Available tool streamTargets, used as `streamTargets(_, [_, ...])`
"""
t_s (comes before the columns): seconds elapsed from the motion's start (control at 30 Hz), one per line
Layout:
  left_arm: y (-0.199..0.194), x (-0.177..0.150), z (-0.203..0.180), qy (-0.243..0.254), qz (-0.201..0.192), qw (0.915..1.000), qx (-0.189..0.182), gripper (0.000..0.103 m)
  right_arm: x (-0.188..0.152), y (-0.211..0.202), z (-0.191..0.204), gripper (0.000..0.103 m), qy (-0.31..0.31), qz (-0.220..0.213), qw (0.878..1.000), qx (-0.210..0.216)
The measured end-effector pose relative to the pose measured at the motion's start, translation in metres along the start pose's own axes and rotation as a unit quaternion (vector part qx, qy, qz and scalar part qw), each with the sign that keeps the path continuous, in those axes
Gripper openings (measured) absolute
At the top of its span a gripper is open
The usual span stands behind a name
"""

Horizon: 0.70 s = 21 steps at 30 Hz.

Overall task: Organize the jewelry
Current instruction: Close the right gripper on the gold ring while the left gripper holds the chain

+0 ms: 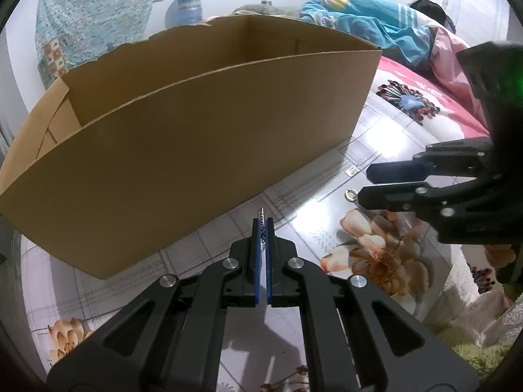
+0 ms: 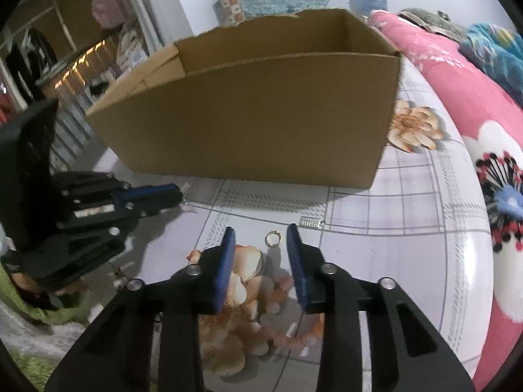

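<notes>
Between the blue pads of the left gripper (image 1: pixel 261 228), seen from the left wrist, a small silvery piece of jewelry (image 1: pixel 260 216) is pinched, its studded end poking out past the tips; it may be a hair clip or a bar pendant, the view is too small to tell. Just ahead stands the open cardboard box (image 1: pixel 196 150) on the flowered sheet (image 1: pixel 327 170). To the right, a gold ring (image 1: pixel 351 195) lies on the sheet, just beside the tips of the right gripper (image 1: pixel 364 183).

From the right wrist, the right gripper (image 2: pixel 261 238) stands with its fingers apart and holding nothing, the gold ring (image 2: pixel 273 238) lying on the sheet between and just beyond the tips. A small studded silver piece (image 2: pixel 310 221) lies near it, toward the box (image 2: pixel 248 111). The left gripper (image 2: pixel 178 192) is at the left, closed on its piece.

The thin piece could slip from the left pads on the way over the box wall, since only a narrow edge is gripped. The ring lies flat on soft cloth, so the closing fingers might push it away or snag fabric.

No brand, label or legible writing shows in either view.
</notes>
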<state>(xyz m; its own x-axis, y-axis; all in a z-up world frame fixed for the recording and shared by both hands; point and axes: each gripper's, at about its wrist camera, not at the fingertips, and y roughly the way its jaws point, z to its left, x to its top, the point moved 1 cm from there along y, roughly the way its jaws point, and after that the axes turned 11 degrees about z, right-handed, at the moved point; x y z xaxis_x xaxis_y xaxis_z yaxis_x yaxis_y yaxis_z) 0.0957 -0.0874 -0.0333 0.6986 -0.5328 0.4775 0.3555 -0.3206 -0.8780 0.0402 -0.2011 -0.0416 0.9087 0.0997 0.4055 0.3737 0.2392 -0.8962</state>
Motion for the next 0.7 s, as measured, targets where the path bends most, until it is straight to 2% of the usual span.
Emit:
streamTargets(0.1, [0.0,-0.001,0.002,-0.001,0.0,1.0,0.0,0.002,0.003,0.008,0.003,0.023,-0.01,0.005,1.0,-0.025])
streamTargets(0.37, [0.002,-0.002,0.004,-0.002,0.0,1.0,-0.003,0.002,0.004,0.019,0.01,0.017,-0.038,0.011,0.997,-0.059])
streamTargets(0.43, [0.002,-0.002,0.005,-0.003,0.0,1.0,-0.003,0.002,0.004,0.019,0.01,0.012,-0.04,0.011,0.998,-0.053])
streamTargets(0.7, [0.0,-0.003,0.007,-0.007,-0.003,1.0,-0.003,0.002,0.0,0.015,0.006,0.01,-0.035,0.004,0.999,-0.04])
